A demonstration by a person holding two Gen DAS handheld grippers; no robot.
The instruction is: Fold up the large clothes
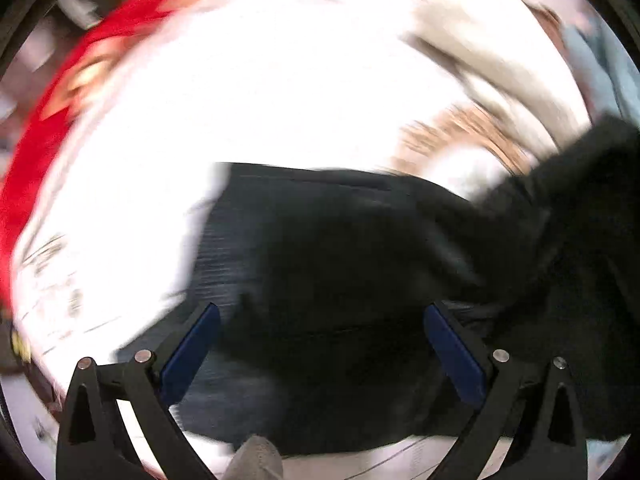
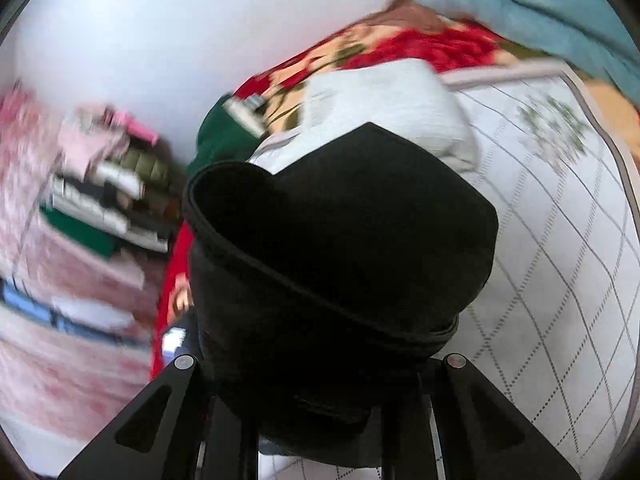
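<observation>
A large black garment [image 1: 340, 248] lies on a white quilted bedcover [image 1: 248, 100]; the left wrist view is motion-blurred. My left gripper [image 1: 322, 320] is open, its blue-padded fingers [image 1: 192, 348] spread just above the garment's near part, holding nothing. In the right wrist view the same black garment [image 2: 340, 248] hangs bunched over my right gripper [image 2: 316, 392], which is shut on it and holds it up above the bedcover [image 2: 560, 260]. The cloth hides the right fingertips.
A red floral blanket [image 2: 400, 52] and a light grey folded cloth [image 2: 384, 104] lie at the far side of the bed. A blue cloth [image 2: 540, 0] is beyond. A stack of folded clothes [image 2: 104, 192] stands left, by a white wall.
</observation>
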